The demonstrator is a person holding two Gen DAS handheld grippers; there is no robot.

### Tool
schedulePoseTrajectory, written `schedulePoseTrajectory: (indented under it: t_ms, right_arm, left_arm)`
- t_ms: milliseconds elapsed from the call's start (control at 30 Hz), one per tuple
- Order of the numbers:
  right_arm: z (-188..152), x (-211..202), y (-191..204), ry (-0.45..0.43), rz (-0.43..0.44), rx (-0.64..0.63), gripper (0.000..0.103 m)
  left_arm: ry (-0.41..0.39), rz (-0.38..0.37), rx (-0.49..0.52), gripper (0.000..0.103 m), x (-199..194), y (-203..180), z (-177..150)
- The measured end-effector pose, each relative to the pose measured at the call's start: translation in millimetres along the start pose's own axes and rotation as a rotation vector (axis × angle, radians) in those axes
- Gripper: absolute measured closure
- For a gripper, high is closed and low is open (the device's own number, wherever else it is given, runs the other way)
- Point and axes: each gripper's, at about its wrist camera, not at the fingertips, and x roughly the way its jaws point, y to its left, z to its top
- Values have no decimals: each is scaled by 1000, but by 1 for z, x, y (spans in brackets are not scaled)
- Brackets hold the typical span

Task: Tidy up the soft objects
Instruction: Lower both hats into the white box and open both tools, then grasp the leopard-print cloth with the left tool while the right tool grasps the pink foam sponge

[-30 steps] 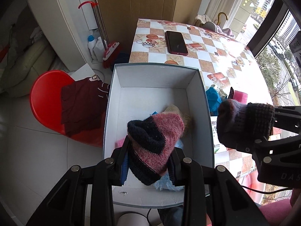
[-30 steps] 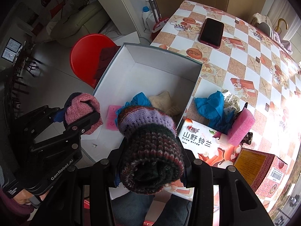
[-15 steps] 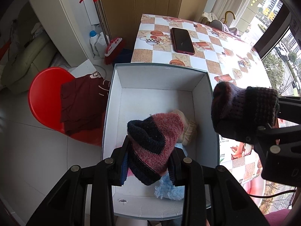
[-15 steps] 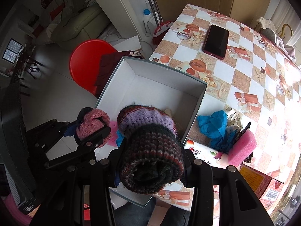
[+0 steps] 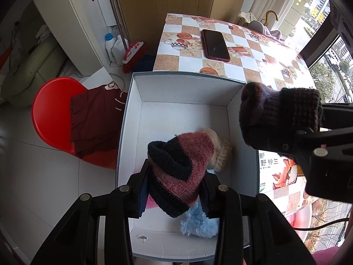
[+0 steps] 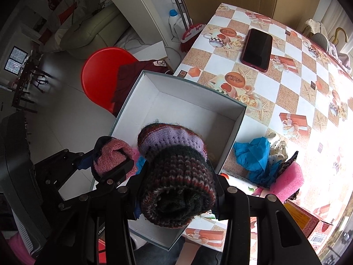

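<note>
Pink and navy knit hat point(image 5: 178, 167) sits between the left gripper point(image 5: 174, 190) fingers, whose jaws are opening, above the white box point(image 5: 189, 92). Just beside it, the right gripper point(image 6: 176, 201) squeezes a dark striped hat point(image 6: 176, 176) over the box. Inside the box lie a fluffy blue thing point(image 5: 198, 223) and a cream hat point(image 5: 218, 152). Beyond the box, a phone point(image 5: 215, 45) rests on the table point(image 5: 253, 61).

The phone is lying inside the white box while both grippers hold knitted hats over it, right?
Not quite. The phone lies on the checkered table, beyond the white box, as the right wrist view shows. The rest holds: the left gripper, its jaws opening, has the pink and navy hat between them, and the right gripper holds the dark striped hat over the box.
</note>
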Motion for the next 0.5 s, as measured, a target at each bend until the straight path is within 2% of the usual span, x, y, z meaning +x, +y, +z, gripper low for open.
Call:
schedulePoseTrajectory:
  t_ms: [33, 100, 167, 267, 300, 333, 367, 400, 433, 500]
  right_arm:
    - [0, 0, -1, 1, 5, 2, 56]
    - [1, 0, -3, -2, 16, 10, 48]
    - [2, -2, -6, -11, 30, 25, 41]
    - [3, -7, -12, -28, 48, 45, 25]
    - [4, -9, -14, -34, 50, 50, 25]
    - [4, -11, -17, -37, 51, 57, 25]
    - [4, -12, -19, -38, 51, 65, 22]
    - [4, -14, -22, -37, 52, 74, 14]
    - [4, -16, -26, -40, 55, 86, 0]
    - [2, -25, -36, -61, 66, 109, 0]
  left_arm:
    - [-2, 1, 5, 55, 0, -1, 0]
    - [-8, 12, 13, 44, 0, -4, 0]
    - [-10, 16, 16, 28, -1, -6, 1]
    - [-24, 6, 8, 20, -2, -8, 1]
    - [-23, 8, 6, 19, -3, -9, 2]
    - [-27, 11, 1, 14, -3, -9, 2]
    - [-35, 11, -6, 6, -5, -9, 4]
    - [-43, 6, -12, 0, -6, -10, 5]
    - [-56, -5, -18, 0, -8, -10, 6]
    - [-69, -34, -20, 0, -11, -13, 10]
